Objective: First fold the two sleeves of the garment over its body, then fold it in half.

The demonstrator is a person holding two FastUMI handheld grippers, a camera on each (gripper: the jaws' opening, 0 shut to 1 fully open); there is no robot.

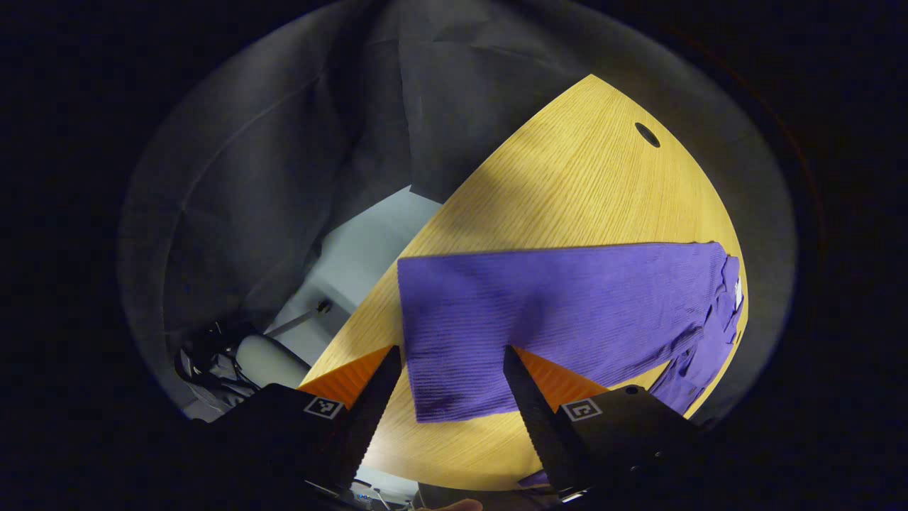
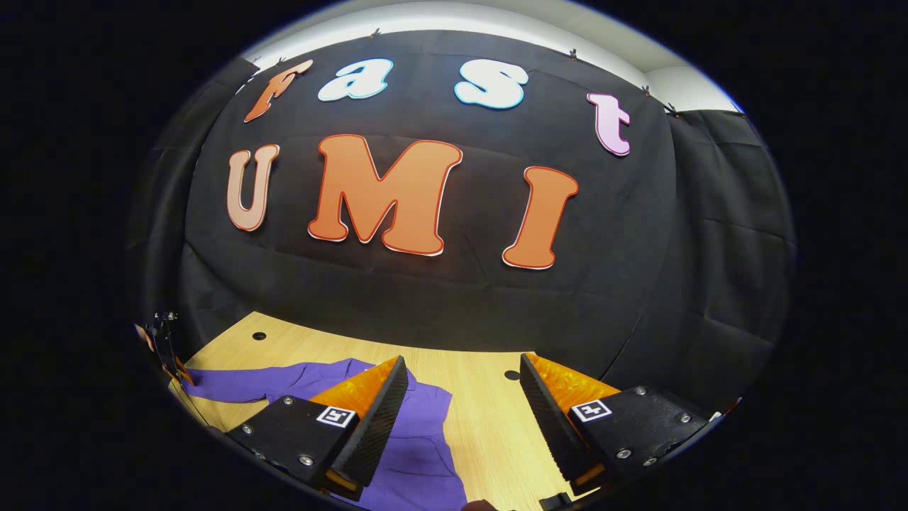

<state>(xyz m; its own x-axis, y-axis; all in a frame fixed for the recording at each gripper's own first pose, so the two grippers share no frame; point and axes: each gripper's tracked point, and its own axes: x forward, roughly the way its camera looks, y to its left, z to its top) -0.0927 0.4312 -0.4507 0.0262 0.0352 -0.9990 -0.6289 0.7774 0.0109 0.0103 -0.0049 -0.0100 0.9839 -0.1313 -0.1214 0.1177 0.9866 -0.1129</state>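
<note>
A purple ribbed garment [image 1: 560, 312] lies flat on the wooden table [image 1: 567, 184], its body stretched left to right with a straight hem edge at the left and a bunched sleeve at the far right. My left gripper [image 1: 452, 355] hovers open over the hem corner near the table's front edge, nothing between its fingers. In the right gripper view the same purple garment [image 2: 418, 440] spreads out to the left on the table [image 2: 489, 419], a sleeve trailing toward the left edge. My right gripper [image 2: 464, 365] is open above the table, its left finger over the cloth.
Two round holes pierce the table top [image 2: 512, 374] [image 2: 259, 336]. Beyond the table's left edge, in the left gripper view, are pale floor [image 1: 362, 255] and a tangle of cables with a light object [image 1: 234, 358]. Black cloth walls surround the booth.
</note>
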